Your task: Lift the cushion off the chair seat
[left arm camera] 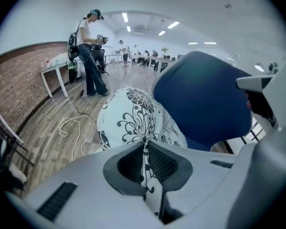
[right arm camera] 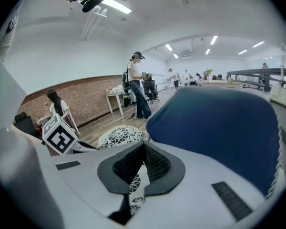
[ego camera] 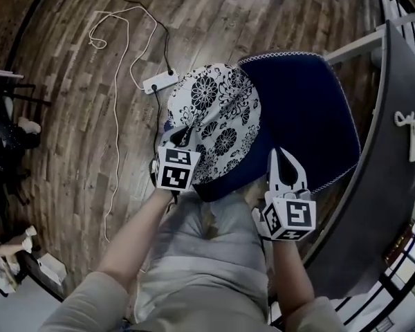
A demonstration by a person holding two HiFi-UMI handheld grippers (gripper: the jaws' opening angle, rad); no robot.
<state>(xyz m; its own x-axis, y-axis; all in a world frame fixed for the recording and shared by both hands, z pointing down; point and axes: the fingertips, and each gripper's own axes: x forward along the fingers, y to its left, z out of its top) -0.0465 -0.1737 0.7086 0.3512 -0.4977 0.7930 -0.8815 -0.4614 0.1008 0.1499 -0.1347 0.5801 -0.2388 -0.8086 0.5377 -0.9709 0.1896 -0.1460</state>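
The cushion is white with a black flower print; it hangs lifted in front of me, bulging between the two grippers. My left gripper is shut on its near left edge, with a fold of printed cloth pinched between the pads. My right gripper is shut on a strip of the same printed cloth. A broad dark blue surface with white piping spreads to the right of the print and rises past both grippers. It looks like the cushion's other face. The chair seat is hidden under it.
A dark desk curves along the right, close to the right gripper. A white power strip and a looped white cable lie on the wooden floor to the left. A person stands farther off by a brick wall.
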